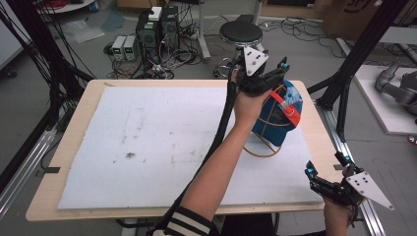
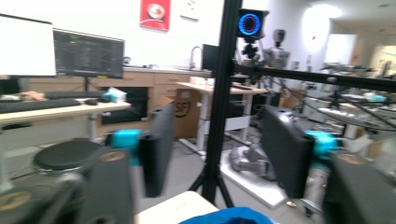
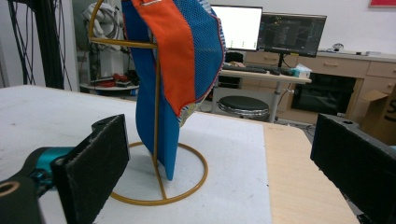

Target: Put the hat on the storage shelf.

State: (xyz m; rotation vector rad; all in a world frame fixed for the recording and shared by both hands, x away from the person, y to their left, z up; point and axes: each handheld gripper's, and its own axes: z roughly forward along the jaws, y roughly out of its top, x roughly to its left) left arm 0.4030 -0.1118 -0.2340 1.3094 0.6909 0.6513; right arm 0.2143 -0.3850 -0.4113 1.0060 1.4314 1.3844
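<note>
A blue mesh cap (image 1: pixel 276 117) with an orange strap hangs on a yellow wire stand (image 1: pixel 259 150) at the far right of the white mat. My left gripper (image 1: pixel 279 72) hovers right over the cap's top, reached across from the left. Its jaws stand open with nothing between them, and the cap's blue crown (image 2: pixel 225 216) shows just below them. My right gripper (image 1: pixel 327 165) rests low near the table's front right corner, open and empty. In the right gripper view the cap (image 3: pixel 187 56) and the stand's ring base (image 3: pixel 189 190) lie ahead of my right gripper (image 3: pixel 223 135), apart from it.
A white mat (image 1: pixel 147 142) covers most of the wooden table (image 1: pixel 74 123). A black stool (image 1: pixel 240 33) stands beyond the far edge. Black frame poles (image 1: pixel 354 64) rise at the right. Computer boxes and cables (image 1: pixel 157 34) lie on the floor behind.
</note>
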